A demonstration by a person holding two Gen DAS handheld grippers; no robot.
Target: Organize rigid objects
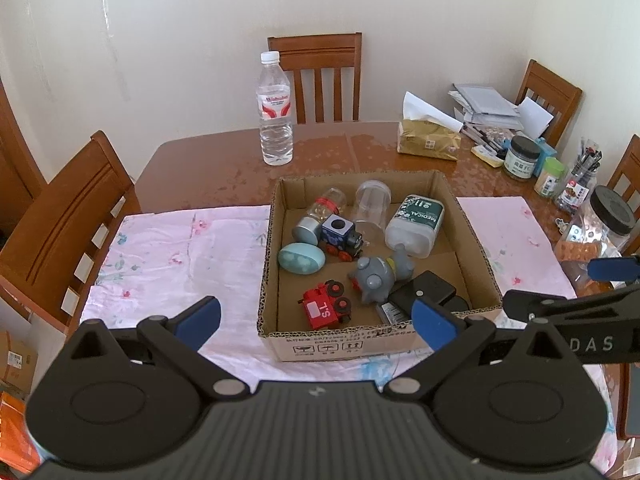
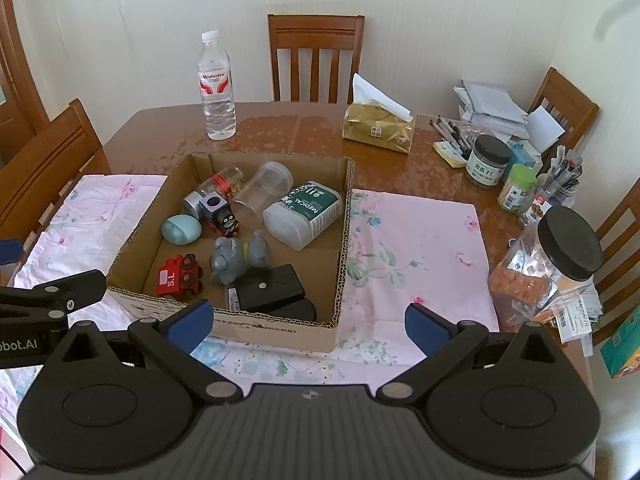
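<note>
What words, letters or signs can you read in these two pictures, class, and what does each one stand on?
"MEDICAL": white and green bottle lying in the cardboard box.
"S.L": red toy train.
"DAS": arm of the right hand-held gripper.
"obot.AI": arm of the left hand-held gripper.
Water bottle label: too blurred.
Box front print: handling signs, text too small.
Green jar label: unreadable.

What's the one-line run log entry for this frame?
left gripper: open, empty | right gripper: open, empty | both hover short of cardboard box | red toy train, grey toy, MEDICAL bottle lie inside
</note>
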